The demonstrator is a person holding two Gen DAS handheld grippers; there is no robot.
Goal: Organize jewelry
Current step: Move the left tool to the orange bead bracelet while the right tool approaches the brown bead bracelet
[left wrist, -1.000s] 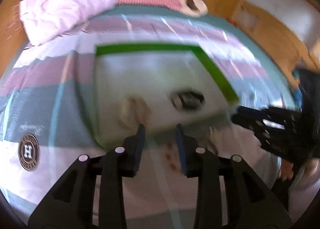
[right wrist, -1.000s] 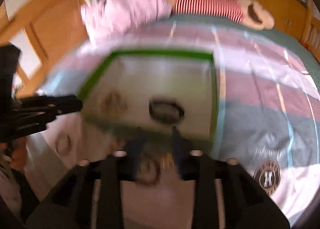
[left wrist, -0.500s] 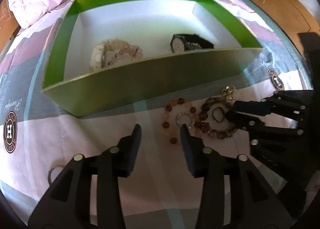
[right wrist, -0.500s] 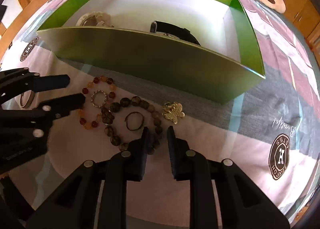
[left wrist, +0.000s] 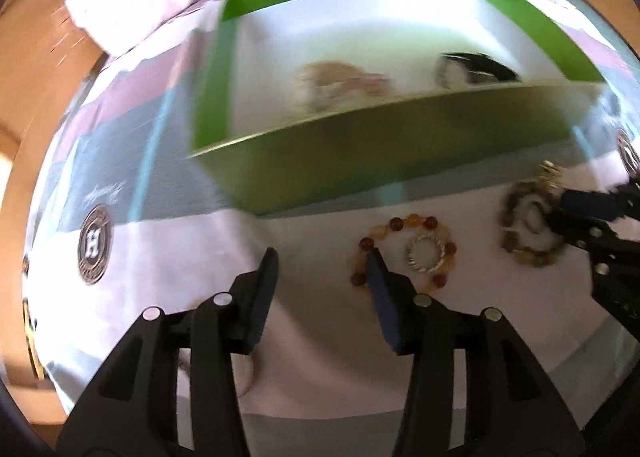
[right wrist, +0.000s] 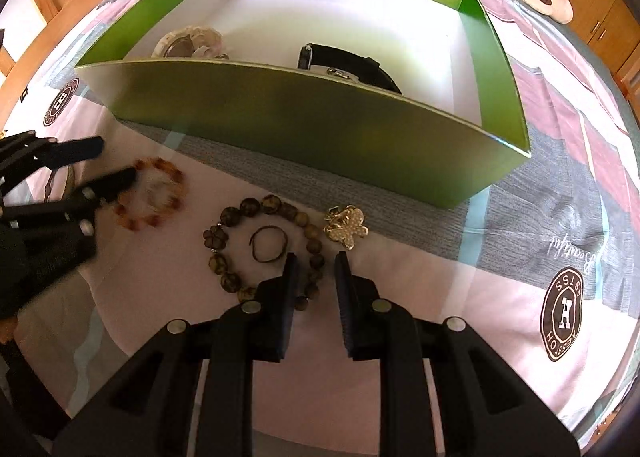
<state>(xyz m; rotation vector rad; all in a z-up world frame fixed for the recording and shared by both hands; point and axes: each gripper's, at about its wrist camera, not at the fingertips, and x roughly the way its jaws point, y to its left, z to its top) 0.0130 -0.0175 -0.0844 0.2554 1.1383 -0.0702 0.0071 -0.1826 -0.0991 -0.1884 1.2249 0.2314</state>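
Left wrist view: left gripper (left wrist: 322,257) is opening, nothing between its fingers, right finger tip over the amber bead bracelet (left wrist: 404,253) with a silver ring (left wrist: 426,254) inside it. Green box (left wrist: 360,161) sits behind on the bedsheet (left wrist: 160,257).

Right wrist view: right gripper (right wrist: 314,263) is narrow, gap empty, above the dark bead bracelet (right wrist: 260,249). Gold butterfly brooch (right wrist: 346,227) lies just beside. A black watch (right wrist: 348,63) is in the box.

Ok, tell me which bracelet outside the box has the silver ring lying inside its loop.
The amber bead bracelet, beside the left hand-held gripper: the silver ring lies inside it. The brown bead bracelet encircles a thin dark ring.
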